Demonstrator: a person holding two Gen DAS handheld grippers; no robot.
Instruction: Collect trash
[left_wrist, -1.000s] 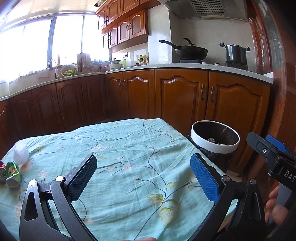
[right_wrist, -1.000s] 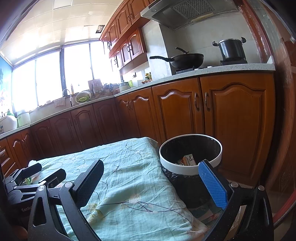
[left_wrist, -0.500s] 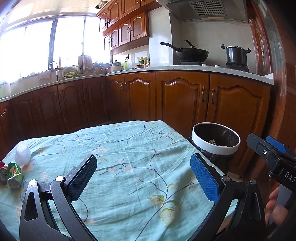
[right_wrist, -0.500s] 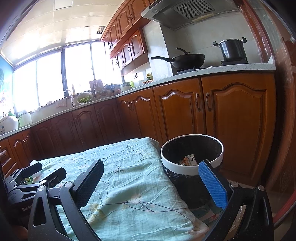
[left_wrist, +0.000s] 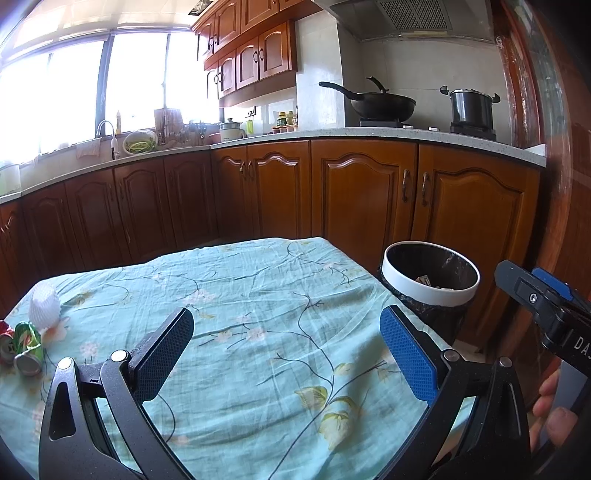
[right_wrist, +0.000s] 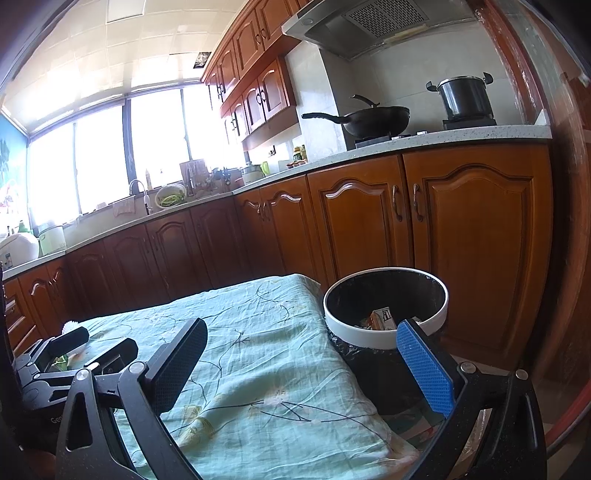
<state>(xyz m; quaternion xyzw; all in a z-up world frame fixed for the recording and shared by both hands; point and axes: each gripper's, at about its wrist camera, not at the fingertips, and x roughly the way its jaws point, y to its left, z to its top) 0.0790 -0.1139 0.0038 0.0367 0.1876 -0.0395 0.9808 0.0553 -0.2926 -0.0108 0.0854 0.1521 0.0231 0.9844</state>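
Little has shifted over the last second: the left gripper has lifted and tipped slightly, so the table sits a touch lower in its view, while the right gripper has barely moved. Both are spread wide with nothing between their pads.

Ahead of both grippers lies the table under its teal floral tablecloth, almost bare. Past the table's far right corner, just off the right gripper's blue finger, stands the bin, a black-lined can with a white rim, close against the table edge. It already holds some rubbish: a small printed carton leans among scraps at the bottom, and what else is there is too small to tell.

What is left to collect sits far to the left of the left gripper, near the table's left edge: a white foam net sleeve, and just nearer, a crushed green can with a crushed red can touching it at the frame's border. In the right wrist view the left gripper hides most of this pile.

My reading is that this is the pause between a drop and the next pick. The next move calls for the left gripper to swing left and down to one of the cans or the sleeve, close across its narrow side, then carry it over the cloth to the bin. The sleeve is soft and light, so it should need only a gentle squeeze.
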